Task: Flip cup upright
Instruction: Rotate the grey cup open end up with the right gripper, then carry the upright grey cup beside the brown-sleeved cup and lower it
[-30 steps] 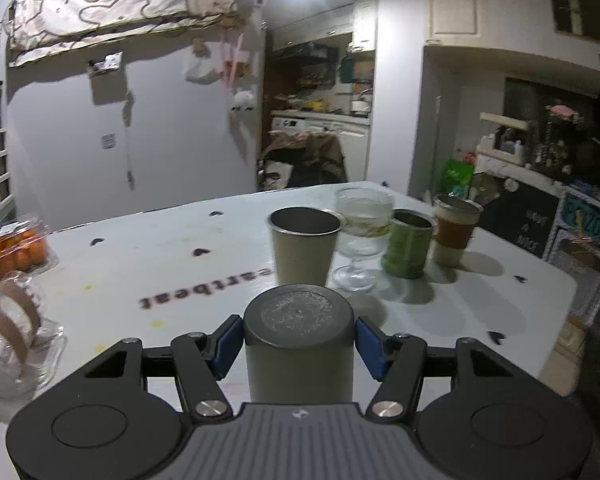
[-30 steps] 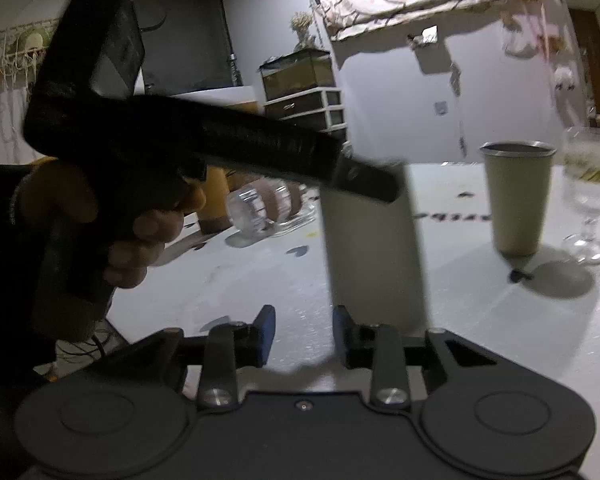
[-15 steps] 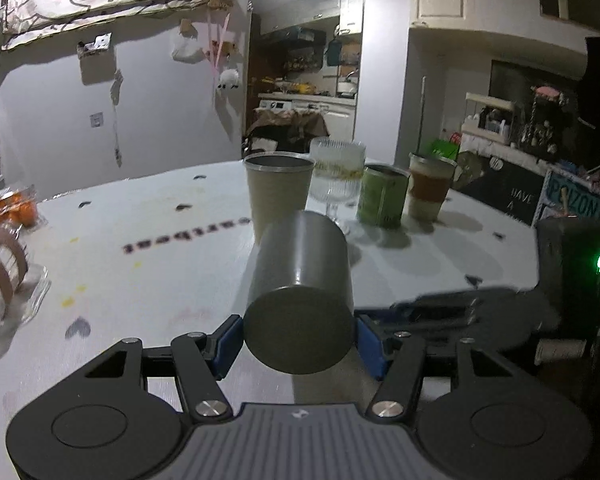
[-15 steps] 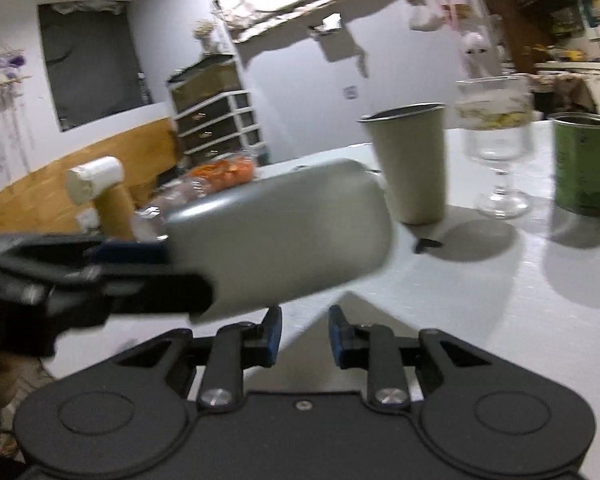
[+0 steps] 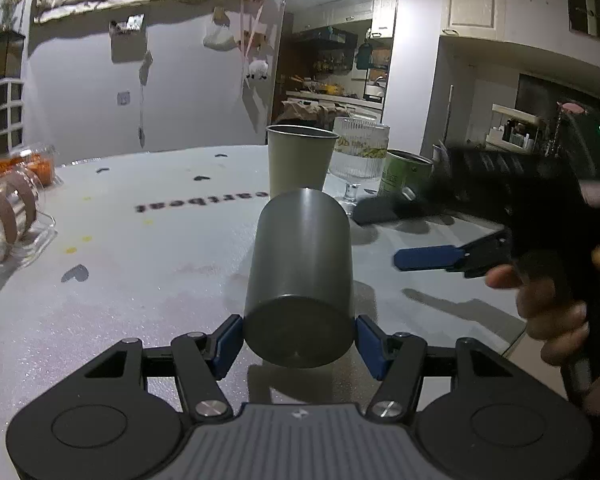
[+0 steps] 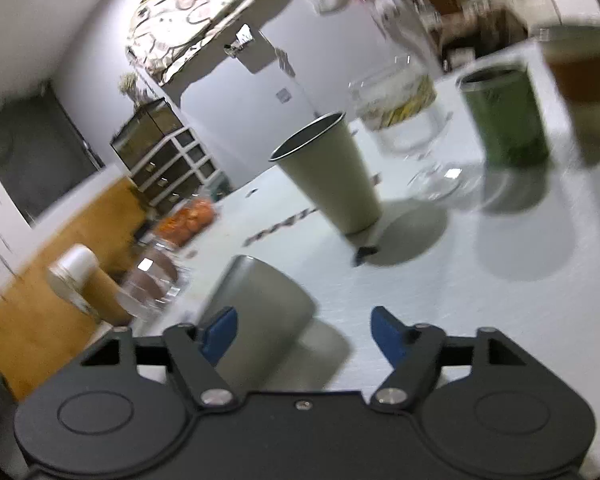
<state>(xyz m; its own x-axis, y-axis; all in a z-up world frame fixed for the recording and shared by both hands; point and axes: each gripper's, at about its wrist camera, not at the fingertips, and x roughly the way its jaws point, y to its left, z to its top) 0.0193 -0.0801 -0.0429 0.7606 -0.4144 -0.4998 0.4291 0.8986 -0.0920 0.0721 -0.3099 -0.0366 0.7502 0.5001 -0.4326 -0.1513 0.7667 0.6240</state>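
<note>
— What is held by the left gripper (image 5: 299,340)?
— The grey cup (image 5: 302,276) is clamped at its base, tipped with its mouth toward the beige tumbler (image 5: 300,162).
— And the right gripper (image 6: 304,330)?
— It is spread wide and nothing is held; the cup is seen by its left finger, short of the tumbler, above the white table (image 5: 160,260).

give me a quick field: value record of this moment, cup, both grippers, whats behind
held cup: grey metal cup, tipped on its side, closed base toward the left wrist camera
left gripper: shut on the cup near its base
right gripper: open, jaws wide, beside the cup
behind: beige cup upright, stemmed glass, green can
surface: white table
task state: cup not yet upright
</note>
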